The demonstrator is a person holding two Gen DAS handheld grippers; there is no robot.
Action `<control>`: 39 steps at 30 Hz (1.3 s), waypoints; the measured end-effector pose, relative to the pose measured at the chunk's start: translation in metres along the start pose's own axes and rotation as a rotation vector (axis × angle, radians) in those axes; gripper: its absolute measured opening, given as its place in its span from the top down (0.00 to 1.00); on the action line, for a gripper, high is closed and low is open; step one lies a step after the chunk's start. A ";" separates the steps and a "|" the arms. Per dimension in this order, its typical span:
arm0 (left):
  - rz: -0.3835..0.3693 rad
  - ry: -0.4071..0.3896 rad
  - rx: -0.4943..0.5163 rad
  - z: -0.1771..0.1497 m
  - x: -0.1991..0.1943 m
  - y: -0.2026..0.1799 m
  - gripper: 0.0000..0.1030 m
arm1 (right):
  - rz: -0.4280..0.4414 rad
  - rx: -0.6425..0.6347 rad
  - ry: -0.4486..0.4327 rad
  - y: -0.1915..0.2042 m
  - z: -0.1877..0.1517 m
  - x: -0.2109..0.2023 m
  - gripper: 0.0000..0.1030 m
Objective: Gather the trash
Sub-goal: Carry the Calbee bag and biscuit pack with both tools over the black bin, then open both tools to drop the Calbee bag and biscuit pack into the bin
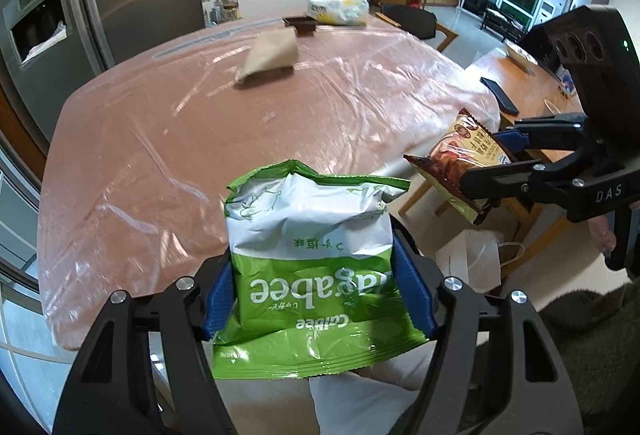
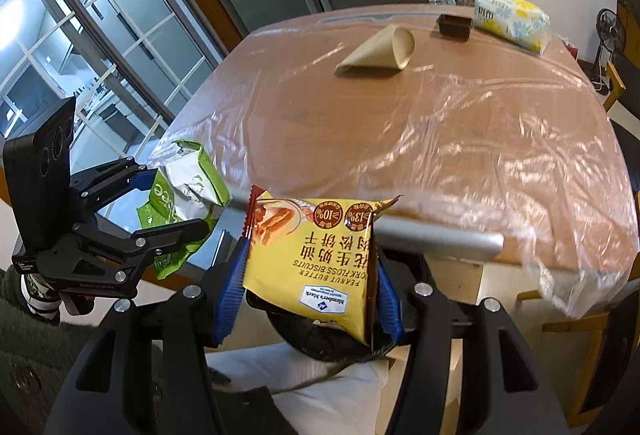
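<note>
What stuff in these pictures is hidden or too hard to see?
- Left wrist view: the green snack bag held in the left gripper covers what lies under it.
- Right wrist view: the yellow biscuit bag in the right gripper hides the floor behind it.
- Both views: the brown tray is too far off to see inside.

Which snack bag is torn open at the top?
The green bag, held in the left gripper. The yellow biscuit bag in the right gripper looks torn too.
</note>
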State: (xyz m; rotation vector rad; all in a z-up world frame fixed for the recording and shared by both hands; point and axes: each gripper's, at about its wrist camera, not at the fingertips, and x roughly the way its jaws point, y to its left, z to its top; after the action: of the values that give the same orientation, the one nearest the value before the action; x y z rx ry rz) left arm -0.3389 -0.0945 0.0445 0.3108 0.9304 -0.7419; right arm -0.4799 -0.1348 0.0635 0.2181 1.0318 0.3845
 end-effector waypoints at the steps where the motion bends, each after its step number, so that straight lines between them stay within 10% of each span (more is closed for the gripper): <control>1: -0.001 0.007 0.003 -0.003 0.001 -0.002 0.32 | -0.002 -0.001 0.006 0.000 -0.002 0.001 0.47; 39: 0.019 0.226 0.012 -0.057 0.114 -0.017 0.32 | -0.124 -0.007 0.194 -0.022 -0.048 0.109 0.46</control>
State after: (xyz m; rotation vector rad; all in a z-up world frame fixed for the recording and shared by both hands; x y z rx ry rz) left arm -0.3424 -0.1261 -0.0798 0.4198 1.1352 -0.7040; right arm -0.4671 -0.1098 -0.0545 0.1112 1.2278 0.3009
